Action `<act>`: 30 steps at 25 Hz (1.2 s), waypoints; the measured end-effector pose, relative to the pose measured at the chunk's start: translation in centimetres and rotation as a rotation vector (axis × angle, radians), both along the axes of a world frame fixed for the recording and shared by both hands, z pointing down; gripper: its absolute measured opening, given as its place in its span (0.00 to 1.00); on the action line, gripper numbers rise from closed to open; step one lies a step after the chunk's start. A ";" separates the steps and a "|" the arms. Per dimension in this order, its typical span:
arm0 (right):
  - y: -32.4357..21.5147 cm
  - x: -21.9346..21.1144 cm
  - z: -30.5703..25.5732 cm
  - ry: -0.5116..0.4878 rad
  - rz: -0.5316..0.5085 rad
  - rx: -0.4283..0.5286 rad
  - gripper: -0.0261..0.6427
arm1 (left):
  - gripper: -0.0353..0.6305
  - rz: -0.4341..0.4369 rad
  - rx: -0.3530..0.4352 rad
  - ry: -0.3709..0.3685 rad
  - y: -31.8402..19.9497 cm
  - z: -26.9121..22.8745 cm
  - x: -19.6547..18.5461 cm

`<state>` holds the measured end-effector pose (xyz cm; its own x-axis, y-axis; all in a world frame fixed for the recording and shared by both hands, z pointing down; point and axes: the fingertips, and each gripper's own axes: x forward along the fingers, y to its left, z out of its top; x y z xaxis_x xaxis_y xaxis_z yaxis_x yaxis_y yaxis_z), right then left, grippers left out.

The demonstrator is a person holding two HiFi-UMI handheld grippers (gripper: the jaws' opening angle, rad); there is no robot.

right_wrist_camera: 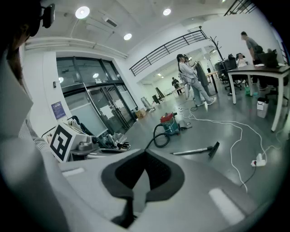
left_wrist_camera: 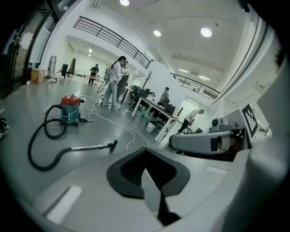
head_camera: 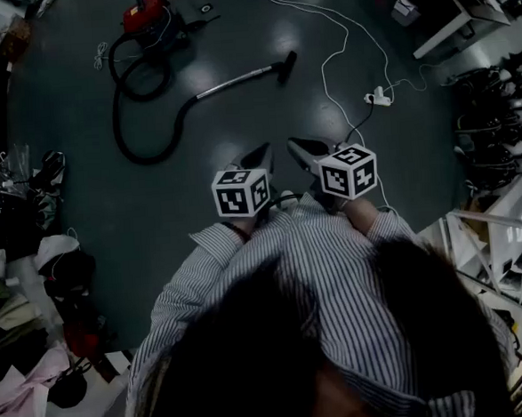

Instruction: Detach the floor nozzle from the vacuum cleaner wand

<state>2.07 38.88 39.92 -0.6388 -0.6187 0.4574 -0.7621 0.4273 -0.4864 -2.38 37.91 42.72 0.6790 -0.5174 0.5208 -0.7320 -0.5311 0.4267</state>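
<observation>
On the floor before the person, the vacuum canister (head_camera: 147,15) stands at eleven o'clock. Its hose (head_camera: 182,119) loops nearer, joining the wand (head_camera: 234,80), which ends in the floor nozzle (head_camera: 287,66) at twelve. A power strip (head_camera: 379,98) lies at one o'clock, well apart.

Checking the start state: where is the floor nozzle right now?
In the head view the floor nozzle lies on the floor at upper centre, on the wand's right end, just left of the white cable.

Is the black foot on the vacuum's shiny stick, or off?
On. The black floor nozzle sits joined to the end of the silver wand, which lies flat on the floor.
</observation>
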 end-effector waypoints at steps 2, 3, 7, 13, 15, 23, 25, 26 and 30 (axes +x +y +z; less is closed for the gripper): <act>-0.2 0.1 -0.1 0.004 -0.001 0.002 0.04 | 0.06 0.008 0.008 0.001 -0.2 -0.2 0.3; -0.3 0.2 -0.1 0.006 -0.003 0.004 0.04 | 0.06 0.012 0.011 0.001 -0.3 -0.3 0.4; -0.4 0.1 0.0 0.007 -0.011 0.005 0.04 | 0.06 0.020 0.016 0.003 -0.3 -0.2 0.6; -0.7 0.2 0.0 0.005 -0.015 0.005 0.04 | 0.06 0.004 0.009 0.006 -0.6 -0.1 0.4; -0.9 0.4 -0.2 0.004 -0.010 0.018 0.04 | 0.06 -0.002 0.007 0.008 -0.7 -0.1 0.5; -2.2 1.8 -0.8 -0.025 0.026 0.045 0.04 | 0.06 -0.037 0.004 0.024 -1.9 -0.1 0.6; -2.8 2.3 -1.0 -0.026 0.032 0.055 0.04 | 0.06 -0.046 0.006 0.021 -2.5 -0.1 0.9; -3.2 2.6 -1.1 -0.025 0.032 0.060 0.04 | 0.06 -0.050 0.008 0.021 -2.9 -0.1 1.0; -4.8 3.8 -1.1 -0.020 0.024 0.071 0.04 | 0.06 -0.063 0.006 0.024 -4.4 0.1 2.0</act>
<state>5.83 34.03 38.84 -0.6319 -0.6644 0.3991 -0.7631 0.4432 -0.4704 -0.36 33.46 42.83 0.6572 -0.5626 0.5015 -0.7537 -0.4871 0.4412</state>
